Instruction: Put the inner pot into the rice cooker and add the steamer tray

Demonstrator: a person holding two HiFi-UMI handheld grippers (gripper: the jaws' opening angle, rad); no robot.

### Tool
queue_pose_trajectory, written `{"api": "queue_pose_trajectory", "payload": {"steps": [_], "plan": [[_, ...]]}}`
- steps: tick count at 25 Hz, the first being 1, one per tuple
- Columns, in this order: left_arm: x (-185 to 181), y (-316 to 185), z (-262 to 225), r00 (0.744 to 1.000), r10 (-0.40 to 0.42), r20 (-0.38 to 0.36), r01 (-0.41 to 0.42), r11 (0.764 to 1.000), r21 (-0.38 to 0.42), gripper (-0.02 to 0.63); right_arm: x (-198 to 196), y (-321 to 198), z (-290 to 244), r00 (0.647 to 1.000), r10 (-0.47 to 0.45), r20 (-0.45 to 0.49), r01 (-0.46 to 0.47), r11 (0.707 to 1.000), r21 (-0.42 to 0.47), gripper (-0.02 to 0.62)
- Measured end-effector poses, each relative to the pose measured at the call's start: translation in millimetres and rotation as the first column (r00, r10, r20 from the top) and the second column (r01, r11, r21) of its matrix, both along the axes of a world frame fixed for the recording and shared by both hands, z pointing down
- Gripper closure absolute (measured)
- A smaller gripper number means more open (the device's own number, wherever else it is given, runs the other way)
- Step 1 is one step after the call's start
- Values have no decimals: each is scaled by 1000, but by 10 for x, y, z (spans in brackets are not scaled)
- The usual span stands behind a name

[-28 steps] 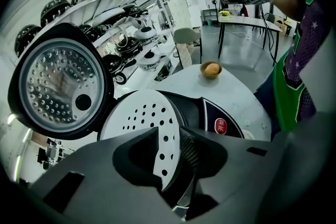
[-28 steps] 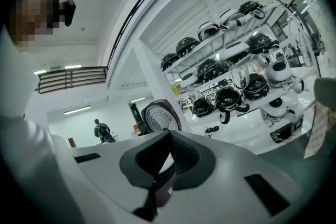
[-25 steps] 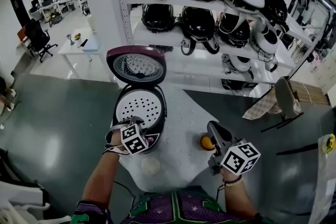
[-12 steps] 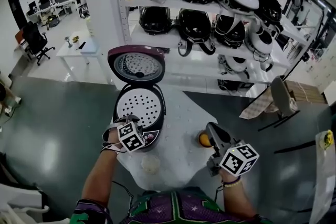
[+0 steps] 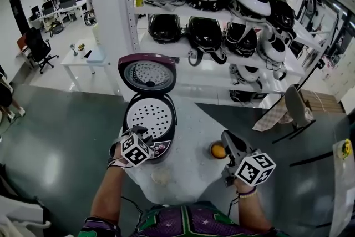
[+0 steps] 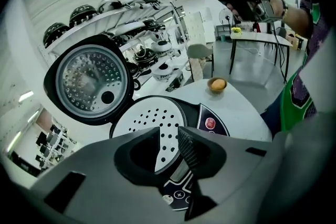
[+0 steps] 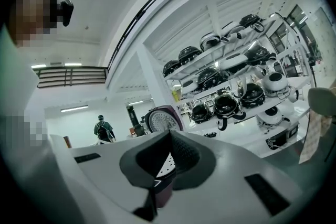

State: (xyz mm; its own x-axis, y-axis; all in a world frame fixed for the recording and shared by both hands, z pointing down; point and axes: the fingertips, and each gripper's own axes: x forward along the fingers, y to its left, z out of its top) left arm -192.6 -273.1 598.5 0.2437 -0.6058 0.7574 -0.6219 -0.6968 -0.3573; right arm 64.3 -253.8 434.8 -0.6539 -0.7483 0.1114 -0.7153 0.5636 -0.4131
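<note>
Lying level, steamer tray [image 5: 148,117] (face up)

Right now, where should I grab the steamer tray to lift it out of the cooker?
Probably its near rim, from above, on the side of the control panel: the steamer tray lies flat in the mouth of the rice cooker, and the raised lid blocks the far side.

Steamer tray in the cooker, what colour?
Steamer tray: white with round holes, clearest in the left gripper view.
</note>
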Motion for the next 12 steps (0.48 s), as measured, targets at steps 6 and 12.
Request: {"api": "queue_pose_trajectory", "payload": {"steps": [6, 12], "plan": [[-215, 263, -142, 984, -96, -148, 101, 995, 25, 480, -77, 64, -249, 1000, 1, -6, -1, 998, 58, 591], [-246, 643, -456, 933, -136, -333, 164, 985, 59, 480, -144, 246, -438, 999, 11, -45, -6, 995, 97, 591]]}}
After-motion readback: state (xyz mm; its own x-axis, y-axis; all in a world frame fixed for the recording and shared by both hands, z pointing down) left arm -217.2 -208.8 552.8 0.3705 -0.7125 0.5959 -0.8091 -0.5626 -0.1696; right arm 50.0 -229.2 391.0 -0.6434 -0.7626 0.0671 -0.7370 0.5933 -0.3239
